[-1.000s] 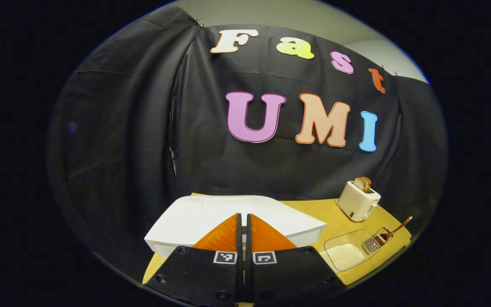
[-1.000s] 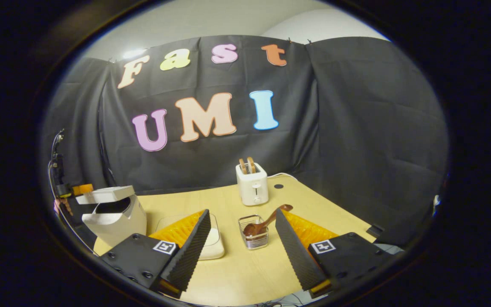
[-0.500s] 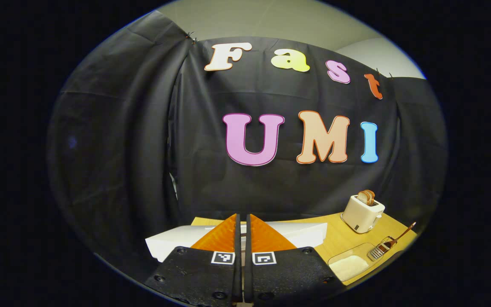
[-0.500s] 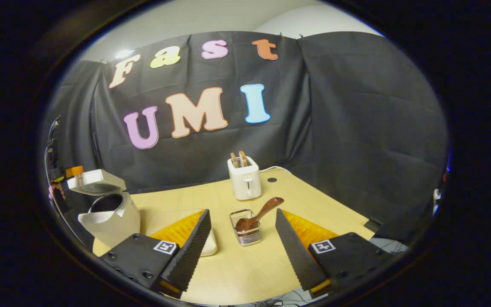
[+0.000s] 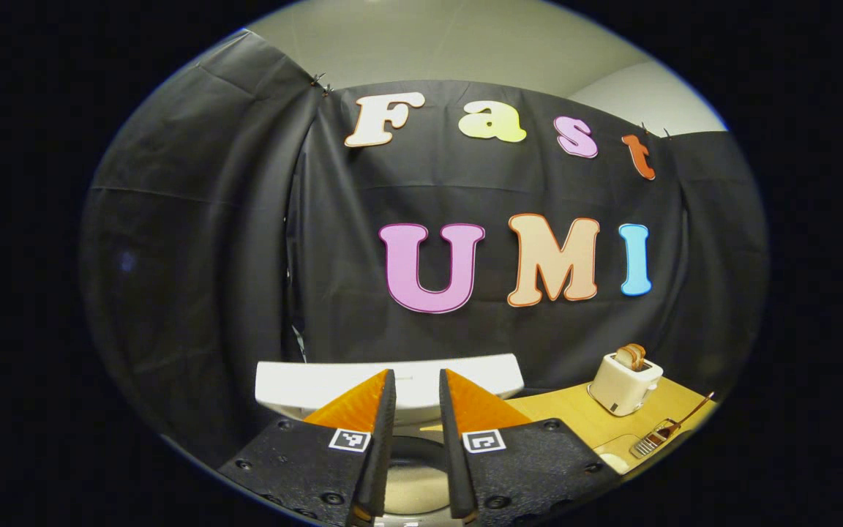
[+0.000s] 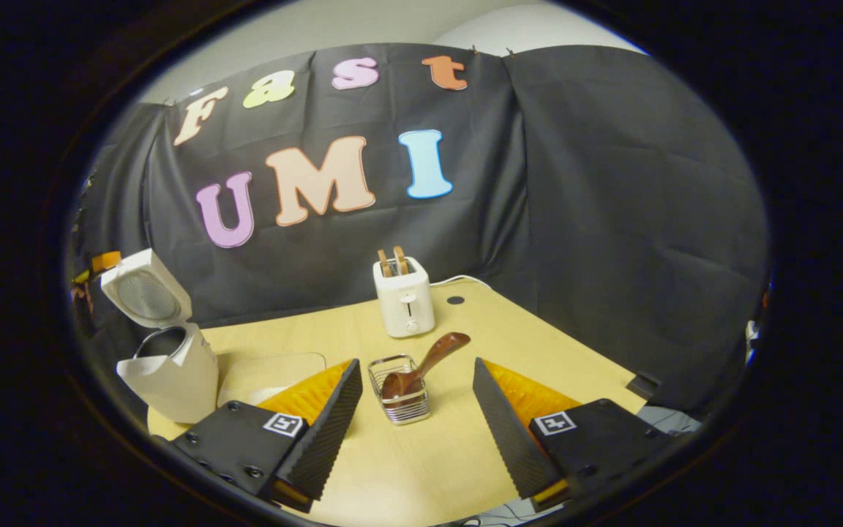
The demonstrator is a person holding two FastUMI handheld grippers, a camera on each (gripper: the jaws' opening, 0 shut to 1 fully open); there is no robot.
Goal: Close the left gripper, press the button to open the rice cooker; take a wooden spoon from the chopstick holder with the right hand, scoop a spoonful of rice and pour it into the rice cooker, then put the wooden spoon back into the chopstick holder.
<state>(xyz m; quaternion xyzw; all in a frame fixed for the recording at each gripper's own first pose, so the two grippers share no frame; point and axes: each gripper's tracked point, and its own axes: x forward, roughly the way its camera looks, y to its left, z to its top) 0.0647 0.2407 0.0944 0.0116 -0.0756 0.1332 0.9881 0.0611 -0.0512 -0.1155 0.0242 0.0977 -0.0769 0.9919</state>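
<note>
A white rice cooker (image 6: 169,366) is sitting at the left edge of a light wooden table (image 6: 465,454), and its lid (image 6: 145,287) is standing raised and tilted back, showing the round inner face. In the left gripper view, the same lid (image 5: 392,377) is stretching across just beyond the fingers, with the pot's round opening (image 5: 410,483) lying below and between them.

The left gripper (image 5: 414,446) is hovering over that opening, its jaws standing slightly apart with a narrow gap and nothing between them.

Near the middle of the table, a small wire chopstick holder (image 6: 399,391) is standing upright. A dark wooden spoon (image 6: 421,362) is resting in it, bowl down, with the handle leaning up and to the right. The right gripper (image 6: 416,410) is hanging just in front of the holder with its jaws spread wide, the holder sitting between and beyond the two fingers, untouched.

A shallow clear tray (image 6: 268,369) holding white rice is lying between the cooker and the holder, partly hidden by one finger. Behind the holder, a white toaster (image 6: 405,300) with two slices of bread sticking up is standing near the back of the table.
</note>
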